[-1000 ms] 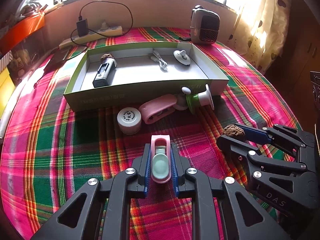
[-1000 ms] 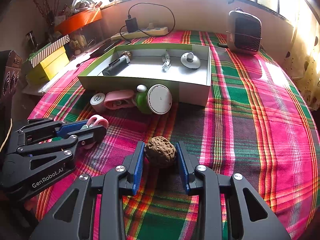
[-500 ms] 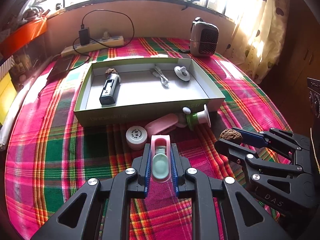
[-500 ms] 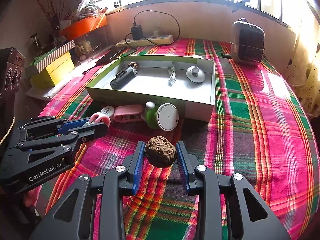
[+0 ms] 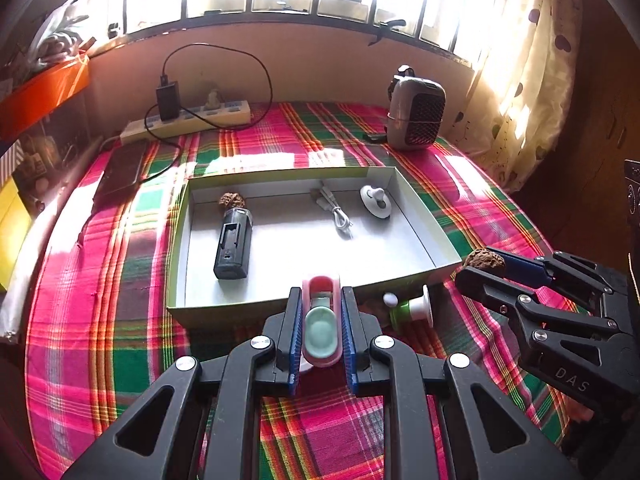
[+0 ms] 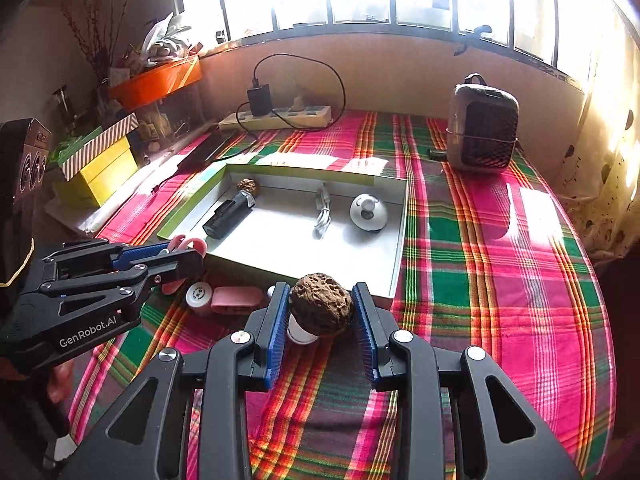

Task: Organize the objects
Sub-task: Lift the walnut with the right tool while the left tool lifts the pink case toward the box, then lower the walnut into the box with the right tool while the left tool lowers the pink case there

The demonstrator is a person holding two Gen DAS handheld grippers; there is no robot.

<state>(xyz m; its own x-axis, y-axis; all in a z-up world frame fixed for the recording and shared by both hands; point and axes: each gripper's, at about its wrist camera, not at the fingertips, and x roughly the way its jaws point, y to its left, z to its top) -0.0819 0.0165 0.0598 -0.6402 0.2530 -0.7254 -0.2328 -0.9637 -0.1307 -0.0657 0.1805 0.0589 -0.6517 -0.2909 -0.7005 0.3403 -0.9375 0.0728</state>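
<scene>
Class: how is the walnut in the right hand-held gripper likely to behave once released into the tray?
The walnut looks rounded, so it may roll on the tray's smooth floor. Its pitted shell probably grips the pads well and seems rigid.

Your left claw (image 5: 320,334) is clamped tight on a pink-and-mint case (image 5: 321,326), angled downward; your right claw (image 6: 322,320) grips a brown walnut (image 6: 322,308) between its blue pads, tilted likewise.

Plaid-covered surface (image 5: 100,280) filling the frame, open shallow box (image 5: 420,220) at centre, power strip (image 5: 188,120) upper left, dark flat slab (image 5: 120,172) left of the box, small heater (image 5: 416,114) upper right, green-and-white spool (image 5: 412,310) lower centre-right.
</scene>
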